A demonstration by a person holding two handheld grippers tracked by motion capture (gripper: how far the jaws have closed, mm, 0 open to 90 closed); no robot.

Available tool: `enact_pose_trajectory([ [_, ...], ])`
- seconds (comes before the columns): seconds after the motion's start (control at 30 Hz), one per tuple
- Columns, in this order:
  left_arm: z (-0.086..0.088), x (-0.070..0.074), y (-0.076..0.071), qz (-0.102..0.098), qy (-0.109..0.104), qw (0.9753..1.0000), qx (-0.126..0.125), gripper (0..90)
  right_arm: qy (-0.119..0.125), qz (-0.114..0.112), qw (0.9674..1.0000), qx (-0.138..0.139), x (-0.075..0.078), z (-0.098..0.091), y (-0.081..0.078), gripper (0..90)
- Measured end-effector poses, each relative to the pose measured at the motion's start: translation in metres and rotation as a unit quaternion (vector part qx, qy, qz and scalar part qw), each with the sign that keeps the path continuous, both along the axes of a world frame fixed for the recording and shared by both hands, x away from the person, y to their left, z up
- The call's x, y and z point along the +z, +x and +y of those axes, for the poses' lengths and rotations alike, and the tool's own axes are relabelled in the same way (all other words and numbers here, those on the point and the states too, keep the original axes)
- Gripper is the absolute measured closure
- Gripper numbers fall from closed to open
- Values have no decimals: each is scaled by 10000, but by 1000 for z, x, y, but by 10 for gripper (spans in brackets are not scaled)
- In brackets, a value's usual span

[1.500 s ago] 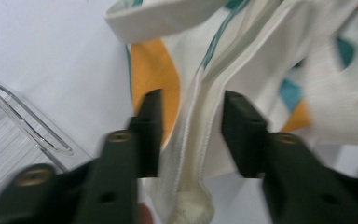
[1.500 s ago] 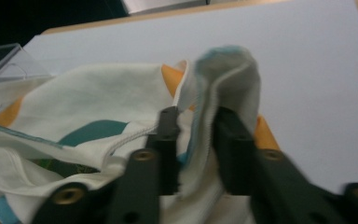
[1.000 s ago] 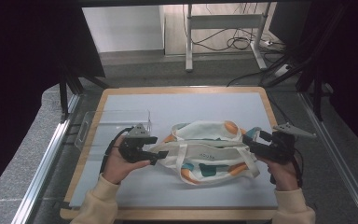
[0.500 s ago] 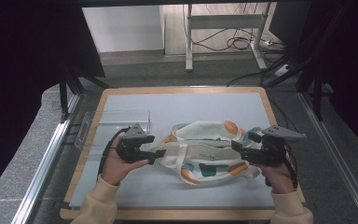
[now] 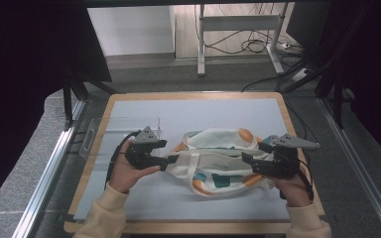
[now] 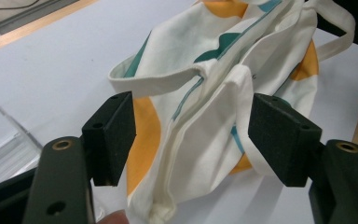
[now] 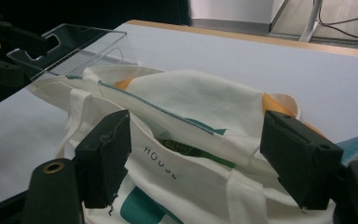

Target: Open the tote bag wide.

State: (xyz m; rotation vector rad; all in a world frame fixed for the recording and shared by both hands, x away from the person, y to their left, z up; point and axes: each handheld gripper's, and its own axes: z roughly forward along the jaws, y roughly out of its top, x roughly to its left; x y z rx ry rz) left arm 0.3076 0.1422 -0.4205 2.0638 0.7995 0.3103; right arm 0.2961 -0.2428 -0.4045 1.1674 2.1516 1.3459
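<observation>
Tote bag [image 5: 221,161] lies lengthwise between both tongs near the counter's [image 5: 188,111] front edge; left tongs [image 5: 171,159] and right tongs [image 5: 246,161] released, one at each end.

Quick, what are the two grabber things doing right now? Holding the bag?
Left gripper: open, jaws either side of the tote bag, not squeezing it.
Right gripper: open, jaws either side of the bag, holding nothing.

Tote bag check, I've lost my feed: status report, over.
Left gripper open, jaws astride tote bag end fold. Right gripper open over the opposite end. Bag flat on table. Clear tray beside, not obstructing.
</observation>
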Motion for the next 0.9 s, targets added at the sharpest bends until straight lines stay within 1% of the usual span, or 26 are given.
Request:
enact_pose_trajectory([
  [0.1, -5, 5, 2, -61, 67, 9999, -65, 325, -21, -9, 10000, 78, 1, 3, -2, 248],
  [0.23, -11, 11, 8, -81, 147, 9997, -152, 328, -35, 9, 9999, 134, 0, 6, -1, 248],
  [0.4, -16, 12, 20, -14, 157, 9996, -228, 338, -31, 13, 9999, 134, -1, 5, -1, 247],
  [0.47, -18, 11, 25, 68, 158, 9995, -262, 357, -29, 9, 9999, 145, -1, 5, -2, 248],
  [0.57, -20, 10, 32, 118, 202, 9993, -281, 371, -28, 10, 9998, 176, -1, 7, -2, 247],
  [0.67, -22, 9, 39, 172, 178, 9992, -324, 381, -47, 29, 9998, 206, -2, 8, -2, 247],
  [0.87, -32, 7, 53, 226, 242, 9983, -480, 383, -60, 55, 9997, 219, -4, 10, -1, 246],
  [0.9, -33, 7, 54, 229, 217, 9983, -483, 384, -69, 64, 9997, 225, -4, 10, -1, 245],
])
